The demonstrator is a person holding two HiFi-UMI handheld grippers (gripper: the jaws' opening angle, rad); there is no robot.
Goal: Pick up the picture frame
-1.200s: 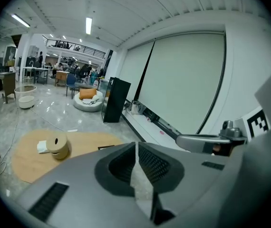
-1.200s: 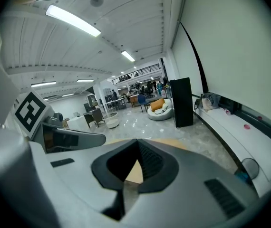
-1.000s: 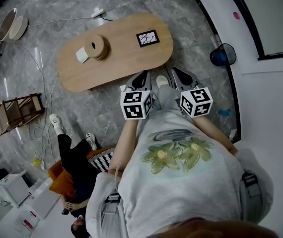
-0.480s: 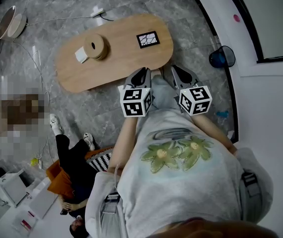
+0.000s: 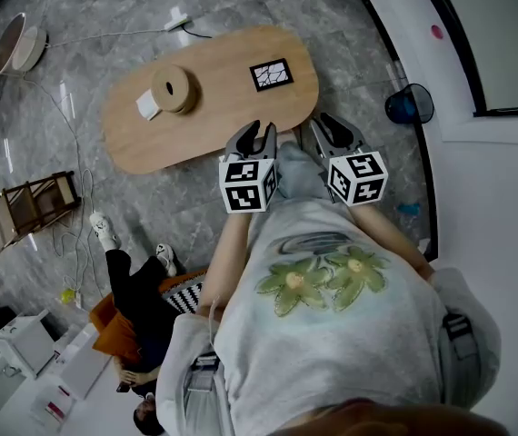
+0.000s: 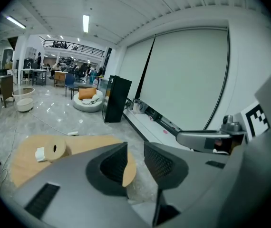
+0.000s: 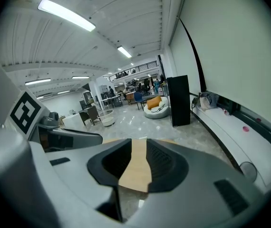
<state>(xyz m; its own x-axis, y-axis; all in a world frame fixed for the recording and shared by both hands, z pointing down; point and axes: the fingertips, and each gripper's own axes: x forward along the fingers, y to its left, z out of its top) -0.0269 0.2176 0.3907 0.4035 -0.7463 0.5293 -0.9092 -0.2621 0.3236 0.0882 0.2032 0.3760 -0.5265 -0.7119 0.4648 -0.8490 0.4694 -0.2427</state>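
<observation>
The picture frame [image 5: 271, 73], dark-edged with a white cracked pattern, lies flat on the right part of the oval wooden table [image 5: 223, 107]. My left gripper [image 5: 256, 133] hangs over the table's near edge, short of the frame. Its jaws are opening with nothing between them. My right gripper [image 5: 327, 127] is beside it, just off the table's right end, jaws also opening and empty. In the left gripper view the jaws of the left gripper [image 6: 135, 159] hide the frame; the table [image 6: 26, 165] shows to the left. In the right gripper view the table [image 7: 136, 171] shows between the jaws of the right gripper [image 7: 139, 156].
A round wooden roll [image 5: 173, 88] and a small white block [image 5: 147, 105] sit on the table's left half. A person [image 5: 141, 307] sits on the floor at the lower left. A wooden chair [image 5: 32, 203], a blue bin [image 5: 409, 102] and a cable with a socket [image 5: 179, 23] lie around.
Both grippers have moved forward toward the table's near edge. Their jaws, shut before, now stand apart.
</observation>
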